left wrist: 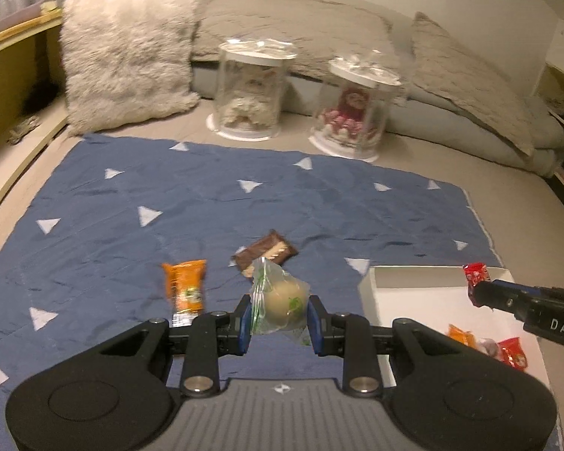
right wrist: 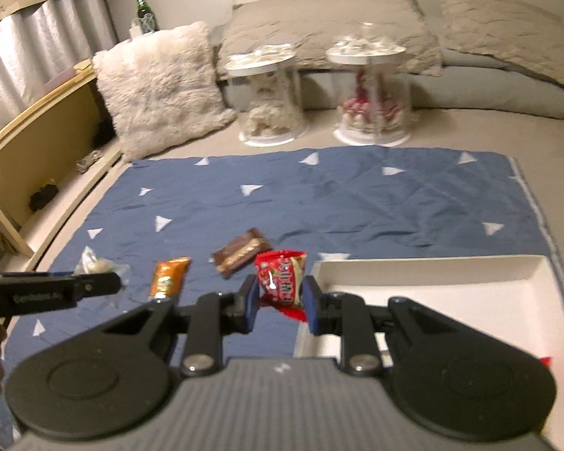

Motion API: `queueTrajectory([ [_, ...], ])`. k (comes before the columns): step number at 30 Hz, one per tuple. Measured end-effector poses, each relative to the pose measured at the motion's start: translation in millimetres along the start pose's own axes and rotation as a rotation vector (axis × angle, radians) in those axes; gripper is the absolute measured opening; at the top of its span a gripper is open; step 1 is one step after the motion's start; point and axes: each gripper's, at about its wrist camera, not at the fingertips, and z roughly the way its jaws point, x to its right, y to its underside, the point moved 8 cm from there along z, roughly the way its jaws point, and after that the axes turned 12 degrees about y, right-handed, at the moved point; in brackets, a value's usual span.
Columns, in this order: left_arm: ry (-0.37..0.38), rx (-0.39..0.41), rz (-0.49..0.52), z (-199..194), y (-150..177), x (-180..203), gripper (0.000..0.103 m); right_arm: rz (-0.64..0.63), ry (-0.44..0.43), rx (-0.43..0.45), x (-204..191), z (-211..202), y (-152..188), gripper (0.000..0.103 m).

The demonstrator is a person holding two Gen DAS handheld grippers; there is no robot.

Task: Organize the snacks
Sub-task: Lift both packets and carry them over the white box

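Observation:
My left gripper (left wrist: 280, 314) is shut on a clear-wrapped round pastry (left wrist: 282, 300), held above the blue cloth (left wrist: 206, 195). My right gripper (right wrist: 280, 302) is shut on a red snack packet (right wrist: 282, 282), lifted near the white box's (right wrist: 451, 282) left edge. In the left wrist view the right gripper (left wrist: 481, 295) enters from the right with the red packet (left wrist: 476, 276) over the box (left wrist: 413, 293). An orange packet (left wrist: 186, 285) and a brown chocolate bar (left wrist: 267, 253) lie on the cloth. Orange and red snacks (left wrist: 507, 349) lie inside the box.
Two clear lidded jars (left wrist: 250, 90) (left wrist: 357, 101) with plush toys stand beyond the cloth, before grey pillows. A fluffy white cushion (left wrist: 128, 56) leans at the back left. A wooden shelf (right wrist: 37, 143) runs along the left side; a green bottle (right wrist: 143, 7) stands behind.

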Motion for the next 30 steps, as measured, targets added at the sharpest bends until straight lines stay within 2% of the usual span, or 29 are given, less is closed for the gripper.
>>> queueTrajectory([
  [10, 0.056, -0.025, 0.075, 23.9, 1.3, 65.9, 0.032, 0.088, 0.083, 0.031, 98.0, -12.1, 4.2, 0.03],
  [16, 0.118, -0.041, 0.088, 49.3, 2.7, 110.8, 0.032, 0.142, 0.147, 0.015, 154.7, -14.1, 16.5, 0.03],
  [25, 0.234, -0.109, 0.088, 106.5, 22.4, 175.6, 0.032, 0.186, 0.221, -0.041, 211.5, -3.7, 39.9, 0.03],
  [30, 0.294, -0.137, 0.079, 138.2, 34.3, 206.7, 0.032, 0.213, 0.239, -0.066, 224.9, 5.4, 44.3, 0.03],
])
